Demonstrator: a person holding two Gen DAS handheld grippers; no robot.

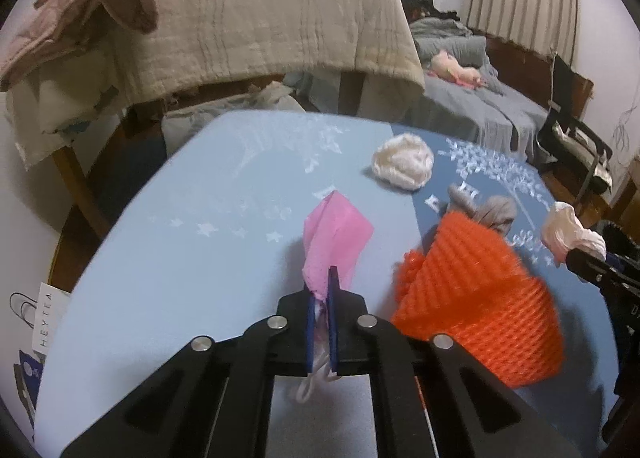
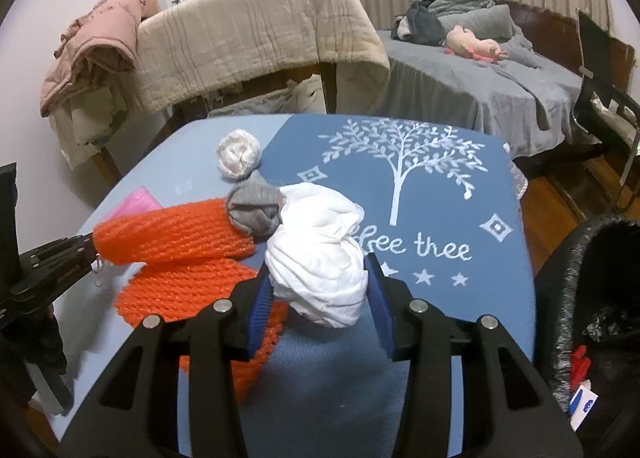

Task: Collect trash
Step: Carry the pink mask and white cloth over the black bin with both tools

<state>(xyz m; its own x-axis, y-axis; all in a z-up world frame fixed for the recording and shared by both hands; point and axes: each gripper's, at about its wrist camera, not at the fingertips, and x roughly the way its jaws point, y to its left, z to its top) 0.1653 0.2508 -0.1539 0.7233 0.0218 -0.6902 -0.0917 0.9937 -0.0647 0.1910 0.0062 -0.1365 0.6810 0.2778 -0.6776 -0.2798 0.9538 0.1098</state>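
The left gripper (image 1: 322, 290) is pinched tight on a pink wrapper (image 1: 334, 236) (thin, limp, weightless), just above the table (image 1: 168, 278). The right gripper (image 2: 320, 290) clamps a soft white wad (image 2: 320, 254), likely compressible. A black bin (image 2: 592, 298) waits past the table's right edge, its mouth unobstructed.

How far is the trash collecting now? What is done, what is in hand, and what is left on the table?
Done: the black bin already has some scraps inside. In hand: the left tool is shut on the pink wrapper; the right tool grips the white wad. Left on the table: the orange net, the grey wad and the pale ball.
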